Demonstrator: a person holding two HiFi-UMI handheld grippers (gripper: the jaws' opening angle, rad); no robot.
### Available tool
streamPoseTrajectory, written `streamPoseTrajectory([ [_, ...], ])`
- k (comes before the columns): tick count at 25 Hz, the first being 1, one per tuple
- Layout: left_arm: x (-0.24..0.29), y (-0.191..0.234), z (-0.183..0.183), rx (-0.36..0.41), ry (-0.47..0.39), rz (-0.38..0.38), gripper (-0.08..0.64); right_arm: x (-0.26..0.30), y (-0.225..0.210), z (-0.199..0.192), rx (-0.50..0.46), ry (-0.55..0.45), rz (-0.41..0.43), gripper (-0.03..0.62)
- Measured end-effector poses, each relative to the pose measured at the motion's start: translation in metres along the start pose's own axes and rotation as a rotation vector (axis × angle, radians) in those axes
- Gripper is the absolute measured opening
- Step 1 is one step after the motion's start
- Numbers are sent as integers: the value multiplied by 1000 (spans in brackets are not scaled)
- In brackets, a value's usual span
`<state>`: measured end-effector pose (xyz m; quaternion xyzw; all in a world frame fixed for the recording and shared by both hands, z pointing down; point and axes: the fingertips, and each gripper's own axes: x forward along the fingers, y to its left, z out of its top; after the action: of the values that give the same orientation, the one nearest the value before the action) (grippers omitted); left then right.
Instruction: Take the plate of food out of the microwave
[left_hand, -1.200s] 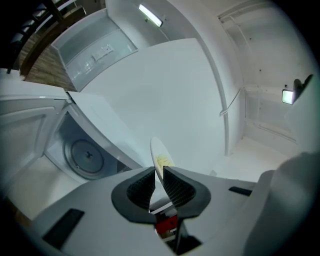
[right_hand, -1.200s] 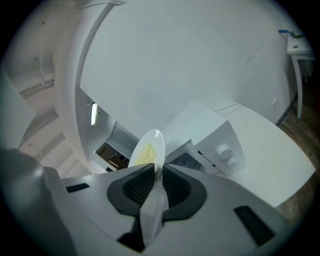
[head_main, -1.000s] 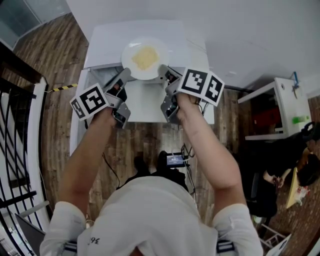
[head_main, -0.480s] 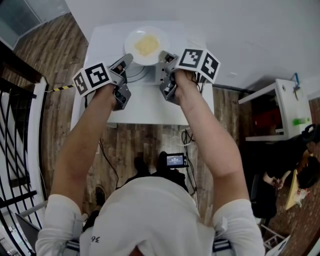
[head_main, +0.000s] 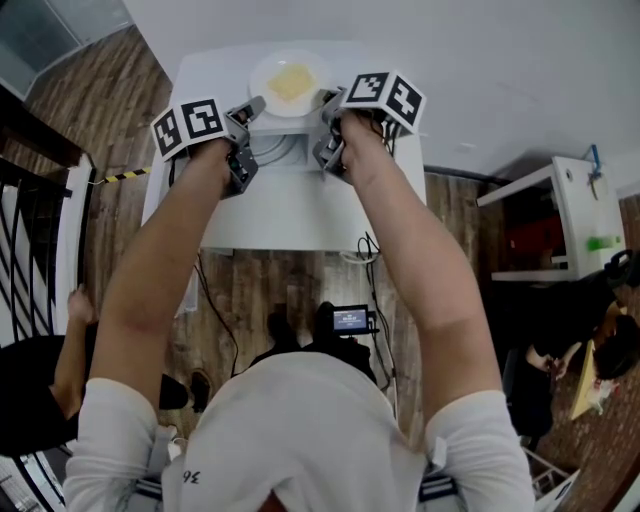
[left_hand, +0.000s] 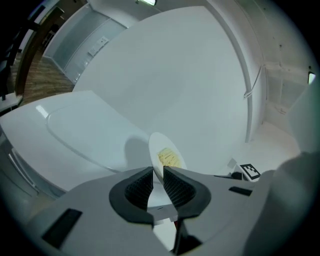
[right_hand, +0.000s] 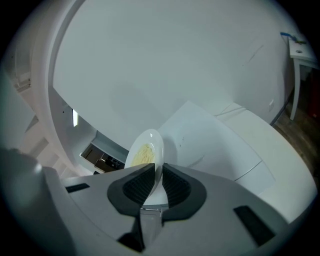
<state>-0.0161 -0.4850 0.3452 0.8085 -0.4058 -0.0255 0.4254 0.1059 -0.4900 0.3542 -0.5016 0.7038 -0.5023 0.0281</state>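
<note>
A white plate (head_main: 289, 80) with yellow food on it hangs over the far part of the white unit (head_main: 300, 205), which I take to be the microwave. My left gripper (head_main: 255, 104) is shut on the plate's left rim and my right gripper (head_main: 326, 98) on its right rim. In the left gripper view the plate (left_hand: 165, 154) stands edge-on between the pads of the left gripper (left_hand: 157, 176). In the right gripper view the plate (right_hand: 145, 150) runs up from the jaws of the right gripper (right_hand: 159, 175). A dark opening (right_hand: 97, 156) shows behind it.
A black railing (head_main: 30, 230) runs down the left side. A person in dark clothes (head_main: 40, 395) stands at the lower left. A small screen device (head_main: 350, 320) lies on the wooden floor. A white cabinet (head_main: 560, 215) stands at the right, with a white wall beyond.
Both grippers have carried the plate away from me toward the far edge of the white unit, my arms stretching out. A person in dark clothes has come into view at the lower left.
</note>
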Motion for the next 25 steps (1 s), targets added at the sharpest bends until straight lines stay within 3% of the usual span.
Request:
streamPoseTrajectory([
  [6, 12, 11, -2, 2, 56, 37, 54, 12, -9, 2, 4, 35, -34, 49],
  [25, 22, 23, -6, 71, 165, 180, 57, 24, -18, -2, -129, 67, -203, 58],
])
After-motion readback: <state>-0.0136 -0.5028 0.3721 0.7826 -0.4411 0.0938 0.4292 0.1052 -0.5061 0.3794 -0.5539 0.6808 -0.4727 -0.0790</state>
